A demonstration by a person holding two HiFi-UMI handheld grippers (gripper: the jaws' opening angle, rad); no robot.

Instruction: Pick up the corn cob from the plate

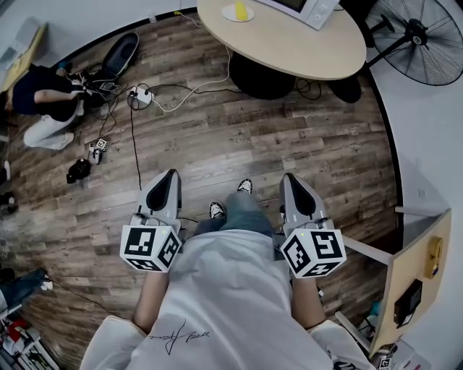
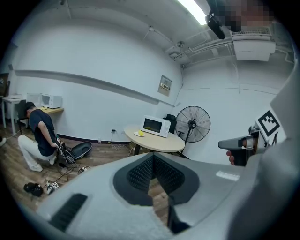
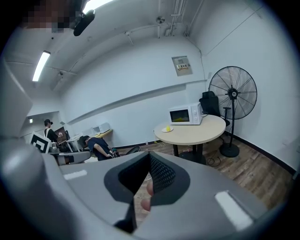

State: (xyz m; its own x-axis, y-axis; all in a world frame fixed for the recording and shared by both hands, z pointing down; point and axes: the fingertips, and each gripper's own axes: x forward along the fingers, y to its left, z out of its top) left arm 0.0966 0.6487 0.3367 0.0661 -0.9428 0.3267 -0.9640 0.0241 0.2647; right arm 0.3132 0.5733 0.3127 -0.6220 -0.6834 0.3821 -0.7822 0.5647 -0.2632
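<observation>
Wooden plank floor (image 1: 289, 137), round beige table (image 1: 289, 43) (plate (image 1: 228, 14) on it), white walls (image 2: 93, 61)

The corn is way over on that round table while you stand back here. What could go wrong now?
1. Cables and a power strip lie on the floor toward the table; walking over could mean a trip.
2. The left gripper and right gripper are both shut; unless one opens in time, it may nudge the corn cob off its plate, which sits near the table's edge.
</observation>
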